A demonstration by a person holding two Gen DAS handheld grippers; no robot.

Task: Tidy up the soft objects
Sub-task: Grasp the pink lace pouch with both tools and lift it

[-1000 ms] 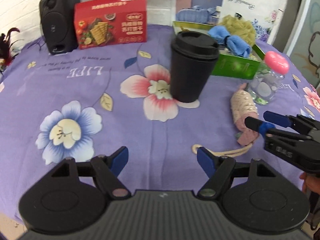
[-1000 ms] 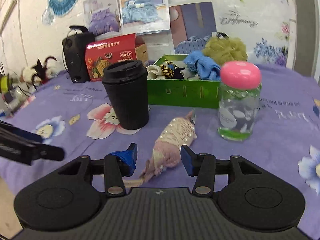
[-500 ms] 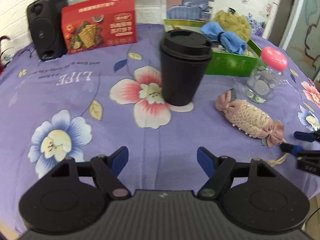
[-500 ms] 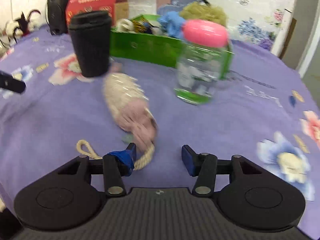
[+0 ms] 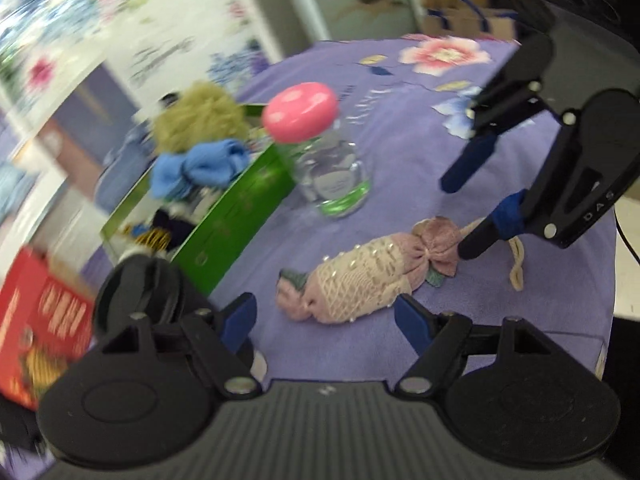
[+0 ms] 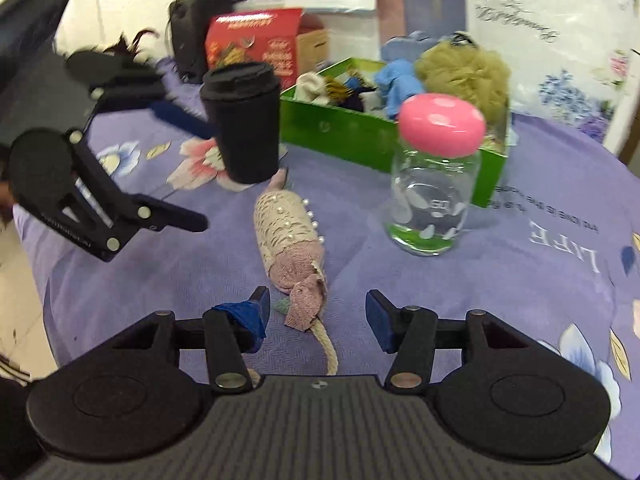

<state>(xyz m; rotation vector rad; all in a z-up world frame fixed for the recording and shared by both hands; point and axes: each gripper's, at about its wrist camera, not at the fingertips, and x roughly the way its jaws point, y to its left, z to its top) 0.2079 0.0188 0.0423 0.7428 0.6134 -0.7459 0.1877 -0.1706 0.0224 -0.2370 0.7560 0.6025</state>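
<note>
A pink candy-shaped soft toy (image 5: 362, 278) (image 6: 290, 242) with pearl netting and a rope loop (image 6: 328, 346) lies on the purple flowered tablecloth. My left gripper (image 5: 326, 318) is open, its fingers either side of the toy's near end. My right gripper (image 6: 316, 312) is open, straddling the toy's tail end; in the left wrist view it (image 5: 460, 216) hovers just beyond the toy's bow. A green box (image 6: 360, 132) (image 5: 236, 208) holds a blue cloth (image 6: 398, 80), an olive puff (image 6: 464, 70) and other soft items.
A glass jar with a pink lid (image 6: 434, 176) (image 5: 324, 160) stands right of the toy. A black lidded cup (image 6: 242, 120) stands behind it. A red carton (image 6: 256, 46) and a black speaker (image 6: 190, 32) stand at the back. The table edge drops off at the left.
My left gripper has swung right and now faces the toy, jar and box. My right gripper has come around so the toy's tail lies between its fingers. The toy has turned on the cloth.
</note>
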